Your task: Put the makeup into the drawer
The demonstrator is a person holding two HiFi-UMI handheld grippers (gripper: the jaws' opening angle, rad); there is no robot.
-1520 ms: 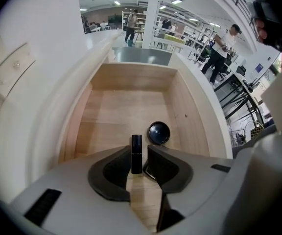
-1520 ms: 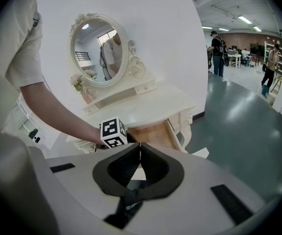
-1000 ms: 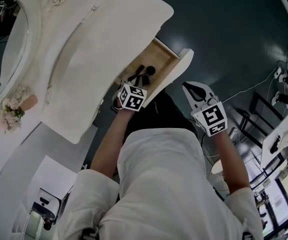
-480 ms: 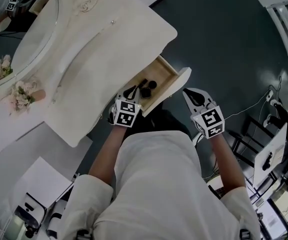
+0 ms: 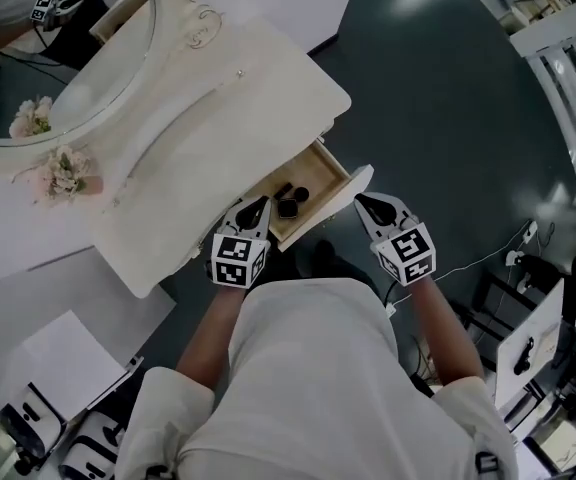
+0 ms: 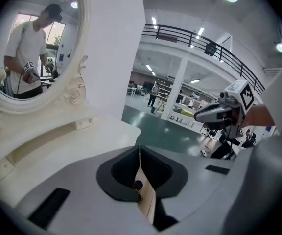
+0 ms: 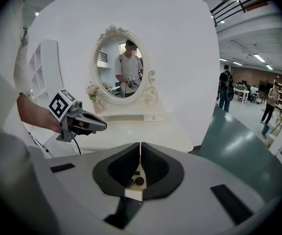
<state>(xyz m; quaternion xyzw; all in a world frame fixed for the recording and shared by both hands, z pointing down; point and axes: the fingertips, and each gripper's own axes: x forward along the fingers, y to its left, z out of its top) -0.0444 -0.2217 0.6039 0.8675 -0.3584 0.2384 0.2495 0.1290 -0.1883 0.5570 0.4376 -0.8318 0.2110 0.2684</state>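
Head view: the cream-white dressing-table surface (image 5: 218, 128) carries an oval mirror (image 5: 63, 63) at its rear, with a small spray of pale flowers (image 5: 66, 171) beside it. At the near edge, the pale-wood drawer with a cream front panel (image 5: 354, 188) stands pulled out. The left gripper (image 5: 259, 205) hovers just beside one end of the drawer. The right gripper (image 5: 362, 200) hovers just beside the other end of the front panel. As far as you can see, neither touches the drawer. The dark makeup pieces (image 5: 289, 206) lie inside: a black square compact, a small round piece and a slim stick. They are grouped toward the end nearer the left gripper, and the rest of the drawer floor shows bare wood.

Left gripper view: the jaws meet along the centre seam with nothing between them. Below the tips you see a strip of drawer wood and one round dark piece lying on it.

Right gripper view: the jaws are likewise pressed together and carry nothing. Below the tips you see the compact and the round piece lying on the wood.

Step in hand: treat the placing step as done, since all the makeup in view is in the drawer and both grippers are empty. If you are to shut the drawer, set one gripper against the middle of the front panel and push straight inward. A push at one end is likely to skew the drawer. First confirm that no piece stands above the drawer wall.
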